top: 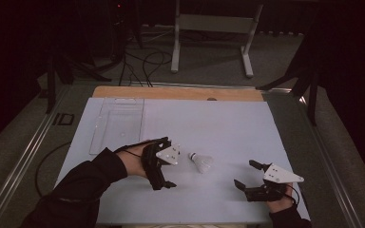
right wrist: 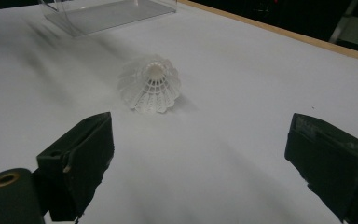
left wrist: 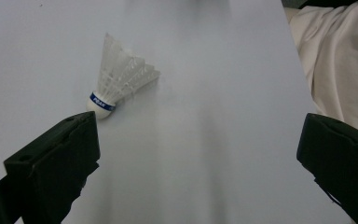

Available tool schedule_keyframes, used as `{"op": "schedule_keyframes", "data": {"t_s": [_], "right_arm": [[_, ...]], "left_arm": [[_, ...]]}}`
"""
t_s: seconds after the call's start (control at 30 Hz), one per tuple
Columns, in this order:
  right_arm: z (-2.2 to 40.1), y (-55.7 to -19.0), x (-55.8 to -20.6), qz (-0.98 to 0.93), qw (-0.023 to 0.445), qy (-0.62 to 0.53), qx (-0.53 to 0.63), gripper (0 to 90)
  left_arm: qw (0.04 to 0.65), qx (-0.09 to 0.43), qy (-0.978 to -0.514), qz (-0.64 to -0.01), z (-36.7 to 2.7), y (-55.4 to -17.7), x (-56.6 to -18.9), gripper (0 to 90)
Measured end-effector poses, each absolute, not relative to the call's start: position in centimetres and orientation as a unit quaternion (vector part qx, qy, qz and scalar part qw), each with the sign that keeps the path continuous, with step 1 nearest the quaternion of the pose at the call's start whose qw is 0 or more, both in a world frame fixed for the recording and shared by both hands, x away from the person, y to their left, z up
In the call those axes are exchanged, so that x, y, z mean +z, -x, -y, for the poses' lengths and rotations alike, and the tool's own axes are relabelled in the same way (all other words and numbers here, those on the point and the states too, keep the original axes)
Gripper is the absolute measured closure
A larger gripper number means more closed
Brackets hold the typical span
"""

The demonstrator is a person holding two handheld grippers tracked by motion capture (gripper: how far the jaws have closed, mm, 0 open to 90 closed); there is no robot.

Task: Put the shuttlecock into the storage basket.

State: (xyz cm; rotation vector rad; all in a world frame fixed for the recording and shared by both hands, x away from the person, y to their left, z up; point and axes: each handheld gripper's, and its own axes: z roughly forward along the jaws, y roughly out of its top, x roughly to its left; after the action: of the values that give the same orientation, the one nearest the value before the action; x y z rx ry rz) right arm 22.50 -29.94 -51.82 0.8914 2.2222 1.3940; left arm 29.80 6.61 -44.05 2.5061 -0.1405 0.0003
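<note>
From above, a shuttlecock (top: 201, 161) lies on the white table (top: 218, 123) between the left gripper (top: 168, 161) and right gripper (top: 245, 175), both with jaws apart. In the left gripper view, its cork is just beside one jaw. In the right gripper view, its feathers face the camera.

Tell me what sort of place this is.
Probably a lab or workshop set up for recording handling work: a pale mat on a wooden table, loose cables on the carpeted floor, a metal stand behind, with a shuttlecock laid out.
</note>
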Motion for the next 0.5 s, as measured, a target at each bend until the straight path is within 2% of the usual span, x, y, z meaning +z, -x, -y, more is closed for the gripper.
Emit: {"op": "schedule_keyframes", "data": {"t_s": [0.5], "right_arm": [[30.0,-22.6,-51.9,-0.790,0.182,-0.313,0.495,8.1]], "left_arm": [[0.312,-0.004,-0.946,0.085,-3.5,-32.2,-43.2,0.0]]}}
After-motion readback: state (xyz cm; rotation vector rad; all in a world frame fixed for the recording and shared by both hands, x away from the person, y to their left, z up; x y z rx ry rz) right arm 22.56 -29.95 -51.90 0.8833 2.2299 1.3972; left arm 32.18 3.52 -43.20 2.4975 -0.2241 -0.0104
